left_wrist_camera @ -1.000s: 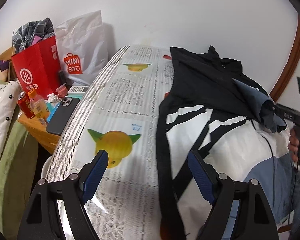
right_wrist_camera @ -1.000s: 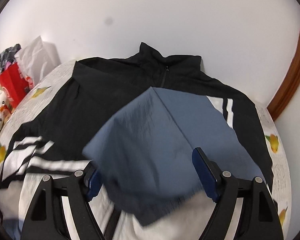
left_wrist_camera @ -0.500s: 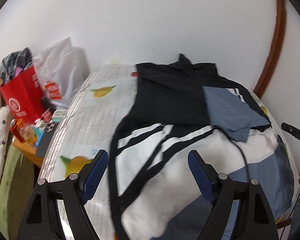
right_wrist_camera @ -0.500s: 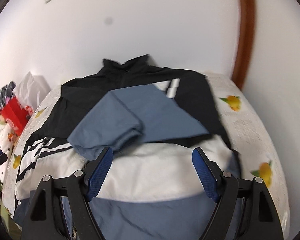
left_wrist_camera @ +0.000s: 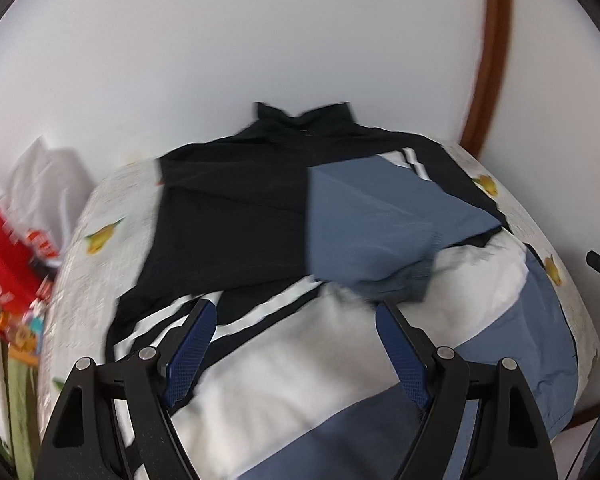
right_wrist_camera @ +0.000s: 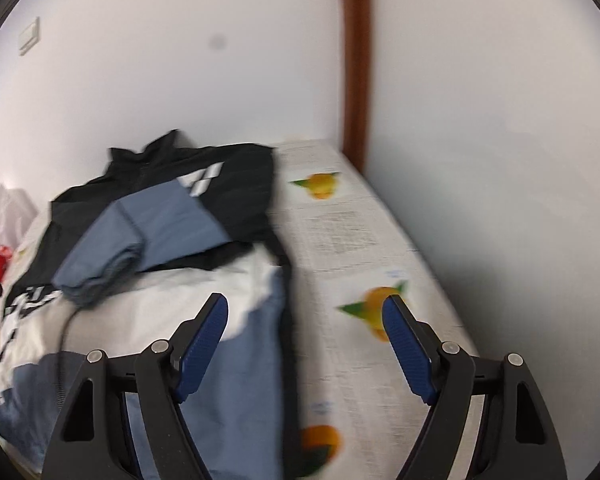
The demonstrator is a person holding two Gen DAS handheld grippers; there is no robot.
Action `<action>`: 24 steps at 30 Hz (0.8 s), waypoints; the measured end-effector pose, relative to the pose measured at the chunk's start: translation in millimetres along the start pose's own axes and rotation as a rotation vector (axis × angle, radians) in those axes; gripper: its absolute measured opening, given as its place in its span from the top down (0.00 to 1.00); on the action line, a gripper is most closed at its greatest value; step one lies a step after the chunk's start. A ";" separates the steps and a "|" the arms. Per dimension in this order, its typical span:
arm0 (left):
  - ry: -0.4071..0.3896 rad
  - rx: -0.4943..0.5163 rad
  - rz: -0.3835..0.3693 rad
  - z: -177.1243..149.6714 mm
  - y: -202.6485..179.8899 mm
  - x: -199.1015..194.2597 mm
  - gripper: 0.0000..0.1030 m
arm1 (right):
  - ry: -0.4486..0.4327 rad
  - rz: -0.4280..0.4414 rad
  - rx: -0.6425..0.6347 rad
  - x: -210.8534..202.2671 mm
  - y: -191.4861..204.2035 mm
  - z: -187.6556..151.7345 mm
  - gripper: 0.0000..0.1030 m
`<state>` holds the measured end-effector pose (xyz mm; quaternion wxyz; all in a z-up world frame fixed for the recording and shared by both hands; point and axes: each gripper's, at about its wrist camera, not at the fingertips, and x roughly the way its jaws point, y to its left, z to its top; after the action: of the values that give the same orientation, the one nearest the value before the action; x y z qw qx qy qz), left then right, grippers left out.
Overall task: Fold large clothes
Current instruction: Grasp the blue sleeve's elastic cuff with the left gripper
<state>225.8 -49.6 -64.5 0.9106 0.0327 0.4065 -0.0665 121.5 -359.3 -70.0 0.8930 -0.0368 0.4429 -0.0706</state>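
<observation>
Jacket (left_wrist_camera: 236, 216) sleeve (left_wrist_camera: 372, 236) now dropped across chest; R gripper (right_wrist_camera: 304, 344) let go, both grippers (left_wrist_camera: 296, 348) agape, empty — other sleeve's next.

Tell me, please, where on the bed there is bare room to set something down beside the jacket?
Bare cloth runs along the fruit-print bedcover between the jacket and the white wall. A narrower strip lies on the jacket's other side, bordered by the red bag and bedside clutter. The middle is taken: the folded blue sleeve lies across the jacket.
</observation>
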 end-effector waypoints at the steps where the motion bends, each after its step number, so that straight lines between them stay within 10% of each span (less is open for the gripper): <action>1: 0.002 0.019 -0.020 4.1 -10.6 5.0 0.22 | -0.001 -0.007 0.003 -0.6 -6.5 -1.6 0.27; 19: 0.112 0.225 -0.082 20.5 -116.0 111.8 0.22 | 0.060 -0.075 0.024 43.3 -66.9 -28.3 0.30; 24: 0.130 0.235 -0.053 17.2 -120.7 132.1 0.37 | 0.076 -0.080 0.021 52.1 -66.1 -32.2 0.30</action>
<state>308.0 -183.4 -152.1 0.8702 0.1324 0.4548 -0.1355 120.8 -433.0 -122.0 0.8725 -0.0423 0.4737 -0.1121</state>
